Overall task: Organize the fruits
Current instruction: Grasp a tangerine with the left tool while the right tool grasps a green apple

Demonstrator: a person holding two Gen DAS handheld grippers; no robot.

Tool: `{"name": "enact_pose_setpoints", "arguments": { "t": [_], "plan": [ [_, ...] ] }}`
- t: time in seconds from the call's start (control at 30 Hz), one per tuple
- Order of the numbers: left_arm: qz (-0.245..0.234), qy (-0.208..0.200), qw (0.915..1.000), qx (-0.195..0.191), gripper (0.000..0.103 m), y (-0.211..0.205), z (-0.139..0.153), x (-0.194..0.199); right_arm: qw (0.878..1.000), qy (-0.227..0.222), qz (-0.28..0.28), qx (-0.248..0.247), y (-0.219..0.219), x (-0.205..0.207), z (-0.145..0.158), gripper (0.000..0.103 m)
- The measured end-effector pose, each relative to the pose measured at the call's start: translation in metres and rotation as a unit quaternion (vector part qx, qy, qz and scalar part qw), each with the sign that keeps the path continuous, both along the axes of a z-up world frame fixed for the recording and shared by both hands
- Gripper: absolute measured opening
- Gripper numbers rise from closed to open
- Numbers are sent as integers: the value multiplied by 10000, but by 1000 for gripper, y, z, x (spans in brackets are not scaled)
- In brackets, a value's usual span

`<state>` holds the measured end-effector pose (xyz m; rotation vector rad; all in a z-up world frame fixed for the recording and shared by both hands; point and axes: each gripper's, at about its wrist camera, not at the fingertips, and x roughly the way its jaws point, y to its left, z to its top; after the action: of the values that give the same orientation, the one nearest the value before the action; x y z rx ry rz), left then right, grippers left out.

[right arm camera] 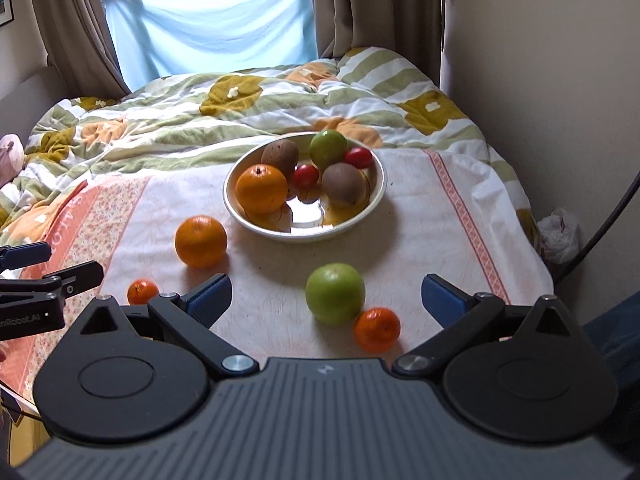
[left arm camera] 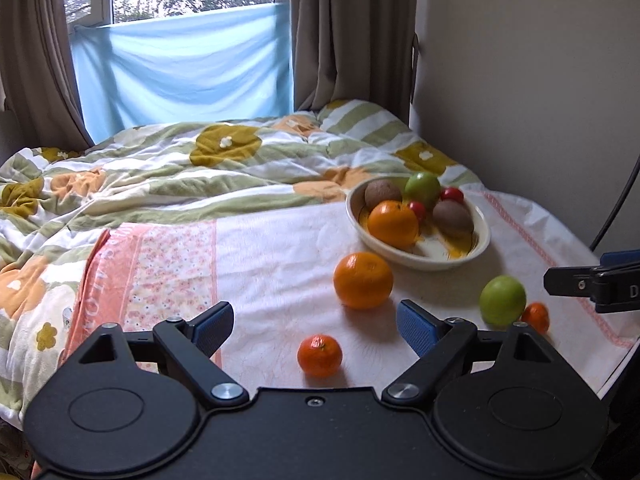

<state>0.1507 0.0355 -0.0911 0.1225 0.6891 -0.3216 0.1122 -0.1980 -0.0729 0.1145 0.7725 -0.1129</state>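
Nearest us, our left gripper (left arm camera: 314,326) and right gripper (right arm camera: 326,296) gape wide, holding nothing. Just ahead on the bed's towel (right arm camera: 412,236) lie loose fruit: two mandarins (left arm camera: 319,355), a green apple (right arm camera: 335,293), an orange (right arm camera: 201,241). Beyond, the bowl (right arm camera: 376,200) gathers the sorted fruit, some overlapping and half hidden.

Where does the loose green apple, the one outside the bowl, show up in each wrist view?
Left wrist: green apple at the right, beyond the left gripper's right finger, with a small mandarin just right of it.
Right wrist: the apple sits low in the middle, between the right gripper's open fingers, the mandarin against its lower right.
Shared landmark: the bowl behind it.
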Motion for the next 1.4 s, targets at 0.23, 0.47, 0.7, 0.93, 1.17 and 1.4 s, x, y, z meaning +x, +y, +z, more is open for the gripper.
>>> {"name": "enact_pose_setpoints", "arguments": {
  "t": [0.23, 0.47, 0.7, 0.93, 1.17, 1.4],
  "plan": [
    [-98, 323, 9993, 170, 75, -7, -38, 21, 9998, 175, 5, -115, -3, 13, -28, 103],
    [-92, 600, 9975, 363, 62, -16, -62, 36, 9993, 271, 160, -223, -8, 32, -48, 103],
    [-168, 832, 9950, 519, 42, -24, -75, 42, 9985, 405, 310, -187, -12, 45, -57, 103],
    [-183, 871, 9945, 545, 42, -25, -73, 40, 9975, 534, 420, -211, -15, 55, -63, 94],
    [-239, 812, 9951, 520, 41, -25, -66, 34, 9964, 647, 505, -223, -17, 63, -71, 84],
    [-268, 791, 9952, 503, 41, -24, -64, 30, 9954, 719, 587, -234, -14, 68, -80, 77]
  ]
}}
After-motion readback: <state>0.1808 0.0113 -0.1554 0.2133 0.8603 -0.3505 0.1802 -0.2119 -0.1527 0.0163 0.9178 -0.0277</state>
